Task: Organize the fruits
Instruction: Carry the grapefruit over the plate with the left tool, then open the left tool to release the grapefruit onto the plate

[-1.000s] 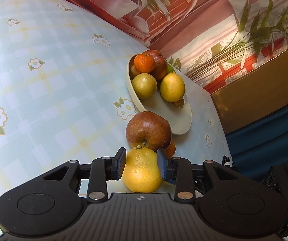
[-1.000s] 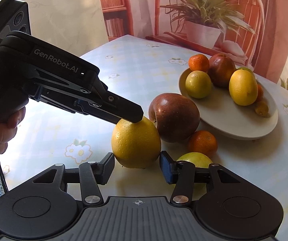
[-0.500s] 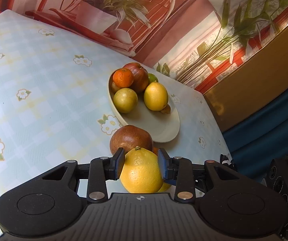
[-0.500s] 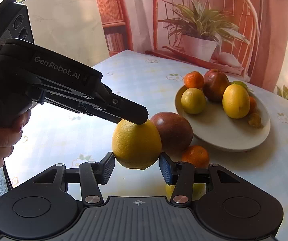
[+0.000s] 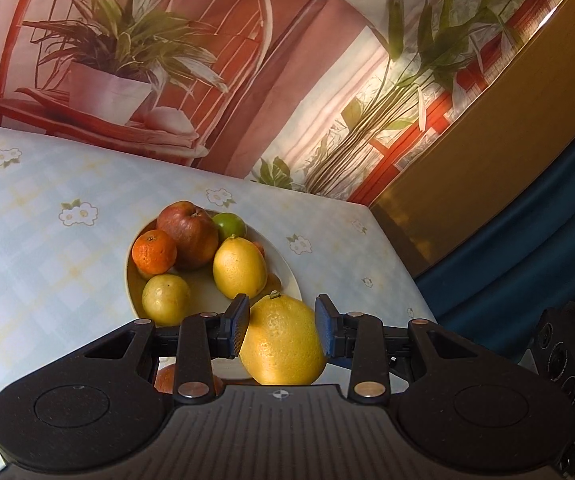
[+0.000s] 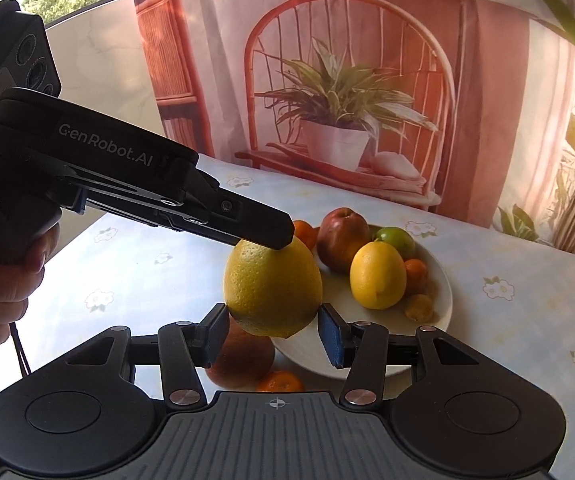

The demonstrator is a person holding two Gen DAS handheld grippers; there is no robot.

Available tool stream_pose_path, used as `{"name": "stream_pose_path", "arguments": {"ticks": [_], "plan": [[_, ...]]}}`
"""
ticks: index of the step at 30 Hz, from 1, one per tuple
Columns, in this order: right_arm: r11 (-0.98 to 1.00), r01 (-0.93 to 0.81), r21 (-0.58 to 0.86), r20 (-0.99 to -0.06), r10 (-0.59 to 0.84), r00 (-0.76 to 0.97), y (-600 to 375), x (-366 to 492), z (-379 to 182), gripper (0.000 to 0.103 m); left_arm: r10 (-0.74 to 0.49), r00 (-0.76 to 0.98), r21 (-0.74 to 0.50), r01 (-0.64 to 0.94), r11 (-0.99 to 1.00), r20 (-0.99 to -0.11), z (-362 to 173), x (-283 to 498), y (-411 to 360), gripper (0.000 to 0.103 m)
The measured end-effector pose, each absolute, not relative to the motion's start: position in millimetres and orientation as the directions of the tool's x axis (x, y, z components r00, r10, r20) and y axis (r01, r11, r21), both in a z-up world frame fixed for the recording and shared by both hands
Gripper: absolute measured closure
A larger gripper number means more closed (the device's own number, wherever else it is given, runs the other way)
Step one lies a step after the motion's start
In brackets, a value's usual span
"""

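My left gripper is shut on a large yellow lemon and holds it in the air above the near edge of the cream plate. The plate holds a red apple, an orange, a second lemon, a yellow-green fruit and a lime. In the right wrist view the left gripper reaches in from the left with the held lemon. My right gripper is open and empty, just below that lemon.
A large red apple and a small orange lie on the flowered tablecloth in front of the plate. The table's right edge drops off toward a dark blue area. A printed backdrop stands behind the table.
My left gripper has lifted the lemon off the table and carried it up and toward the plate. The loose apple and orange now lie below it. My right gripper stays open.
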State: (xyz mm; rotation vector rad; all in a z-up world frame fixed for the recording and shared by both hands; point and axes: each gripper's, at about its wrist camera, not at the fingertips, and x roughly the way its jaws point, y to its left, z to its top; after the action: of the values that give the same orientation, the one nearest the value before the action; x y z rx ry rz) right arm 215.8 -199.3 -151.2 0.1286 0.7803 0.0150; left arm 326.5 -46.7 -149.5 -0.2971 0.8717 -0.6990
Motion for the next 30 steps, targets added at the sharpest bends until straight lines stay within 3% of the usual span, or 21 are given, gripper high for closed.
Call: {"name": "stream_pose_path", "arguments": {"ticks": [14, 30], "plan": [[0.976, 0.081, 0.2, -0.747, 0.098, 0.658, -237, 266, -212, 0.058, -0.57, 0.408, -0.413, 0.411, 0.812, -0.713, -184, 382, -80, 0.066], [0.965, 0.137, 0.226, -0.761, 0.087, 0.642, -240, 280, -234, 0.058, -0.558, 0.447, -0.393, 0.411, 0.823, -0.699, -185, 382, -72, 0.069]]}}
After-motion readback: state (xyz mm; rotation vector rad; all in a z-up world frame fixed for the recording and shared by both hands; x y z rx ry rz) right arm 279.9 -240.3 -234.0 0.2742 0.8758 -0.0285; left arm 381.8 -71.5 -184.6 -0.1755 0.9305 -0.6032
